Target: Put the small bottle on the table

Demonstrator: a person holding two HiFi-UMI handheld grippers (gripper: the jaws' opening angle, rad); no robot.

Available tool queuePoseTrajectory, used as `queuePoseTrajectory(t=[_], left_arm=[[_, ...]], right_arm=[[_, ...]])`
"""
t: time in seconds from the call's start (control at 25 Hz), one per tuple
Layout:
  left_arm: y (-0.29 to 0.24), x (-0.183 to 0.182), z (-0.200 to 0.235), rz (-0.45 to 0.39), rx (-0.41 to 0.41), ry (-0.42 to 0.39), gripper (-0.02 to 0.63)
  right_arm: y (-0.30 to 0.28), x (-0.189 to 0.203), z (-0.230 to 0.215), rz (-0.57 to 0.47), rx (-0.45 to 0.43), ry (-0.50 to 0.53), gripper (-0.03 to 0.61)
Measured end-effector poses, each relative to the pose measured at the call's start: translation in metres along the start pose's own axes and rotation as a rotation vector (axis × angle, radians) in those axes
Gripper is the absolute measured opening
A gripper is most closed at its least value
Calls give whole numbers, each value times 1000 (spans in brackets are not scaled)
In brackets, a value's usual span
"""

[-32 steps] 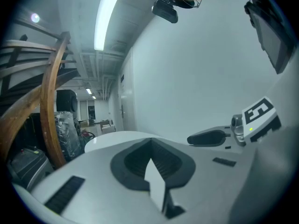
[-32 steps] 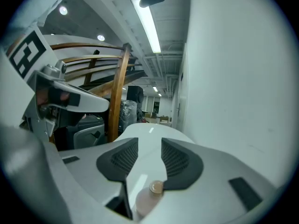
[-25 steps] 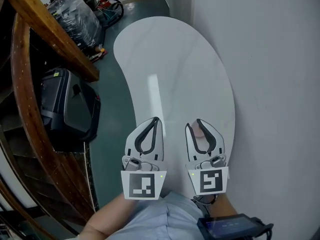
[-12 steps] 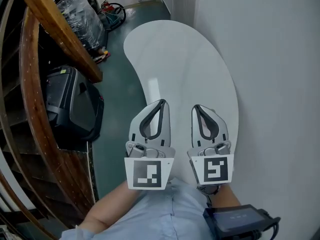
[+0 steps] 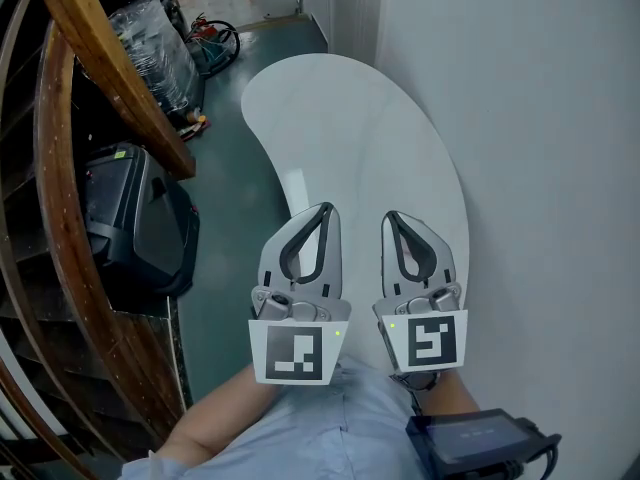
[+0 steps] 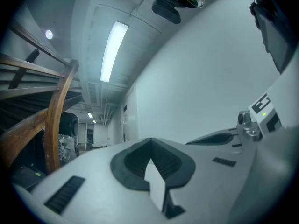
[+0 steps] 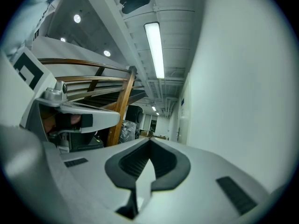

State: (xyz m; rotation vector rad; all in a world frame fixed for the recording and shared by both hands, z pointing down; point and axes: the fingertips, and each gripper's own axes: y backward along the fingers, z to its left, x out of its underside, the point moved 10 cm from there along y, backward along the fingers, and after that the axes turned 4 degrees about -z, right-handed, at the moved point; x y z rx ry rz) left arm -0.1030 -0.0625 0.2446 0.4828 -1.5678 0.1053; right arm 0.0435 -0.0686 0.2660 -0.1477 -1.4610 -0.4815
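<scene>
Head view: left gripper [image 5: 324, 210] and right gripper [image 5: 391, 218] sit side by side over the near end of the white table [image 5: 350, 108], both pointing away along it. No small bottle shows on the table or anywhere else.

Left gripper view: jaws clenched tip to tip, nothing between.

Right gripper view: same — clenched, empty. Bottle's direction and the nearer hand can't be judged.
</scene>
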Motion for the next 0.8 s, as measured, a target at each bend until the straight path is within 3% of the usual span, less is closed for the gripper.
queuePoseTrajectory(t=[0.6,0.8], left_arm=[[-14,8,-7,10,30,14,-2],[10,-6,11,1,42,14,-2]], right_arm=[[-3,5,-14,-1,35,7,0],[1,-13,16,-11,41,31,0]])
